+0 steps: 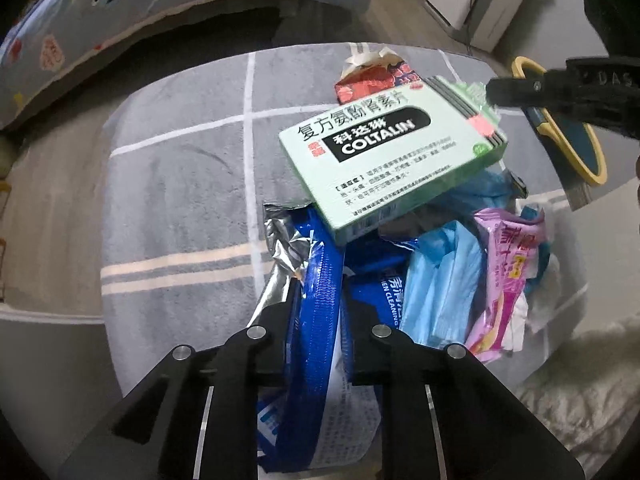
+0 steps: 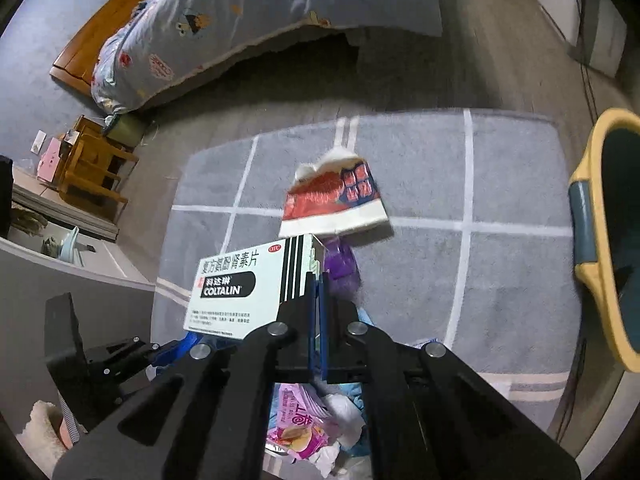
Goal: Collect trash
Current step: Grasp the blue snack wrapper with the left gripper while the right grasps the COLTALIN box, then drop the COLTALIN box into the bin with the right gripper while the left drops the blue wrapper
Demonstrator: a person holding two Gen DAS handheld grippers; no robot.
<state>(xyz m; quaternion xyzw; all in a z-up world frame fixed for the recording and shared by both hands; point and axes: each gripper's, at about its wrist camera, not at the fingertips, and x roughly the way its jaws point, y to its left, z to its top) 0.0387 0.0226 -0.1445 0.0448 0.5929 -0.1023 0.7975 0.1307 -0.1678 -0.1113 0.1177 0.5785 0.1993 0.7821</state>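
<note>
The right gripper is clamped on the end flap of the green medicine box, holding it above the trash pile. The left gripper pinches the blue foil pouch, apparently its edge. Farther off on the grey rug lies a red-and-white carton; a yellow-rimmed bin stands at right.

A green Coltalin box hangs tilted above the blue wrapper and pink packet.
</note>
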